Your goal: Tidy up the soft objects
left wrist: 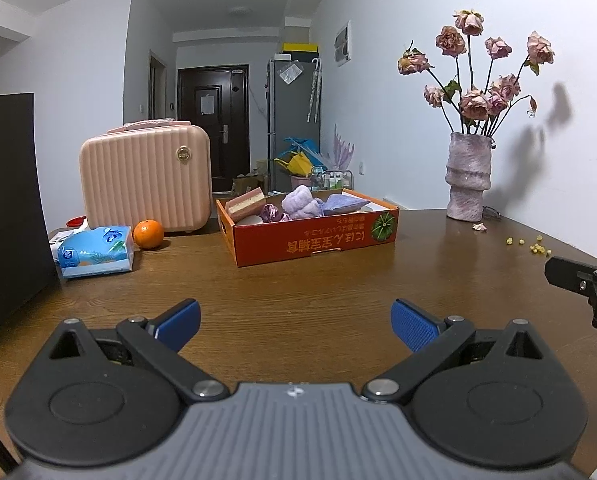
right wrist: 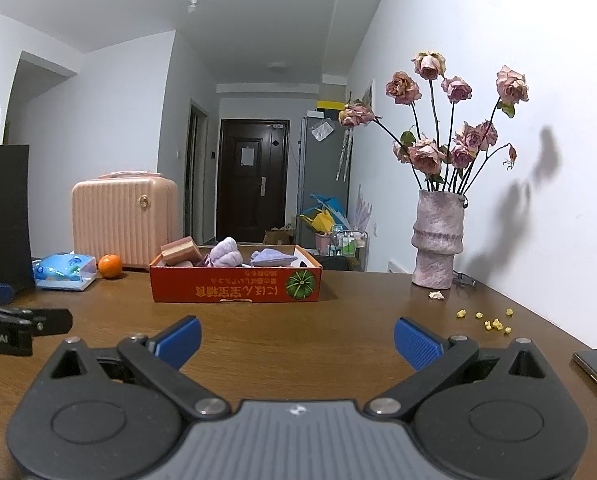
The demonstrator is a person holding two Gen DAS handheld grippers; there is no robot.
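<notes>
Above the table (left wrist: 298, 280), both tongs (left wrist: 296, 324) (right wrist: 297, 342) gape empty.

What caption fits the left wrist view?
Open left gripper faces an orange cardboard box of soft items on a wooden table.

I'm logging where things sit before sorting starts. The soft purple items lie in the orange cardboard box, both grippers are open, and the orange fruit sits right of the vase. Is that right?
Not quite: the orange fruit sits left of the orange cardboard box, beside the pink case, far from the vase, as the left wrist view shows. The soft purple items and the open left gripper and right gripper are as you say.
</notes>
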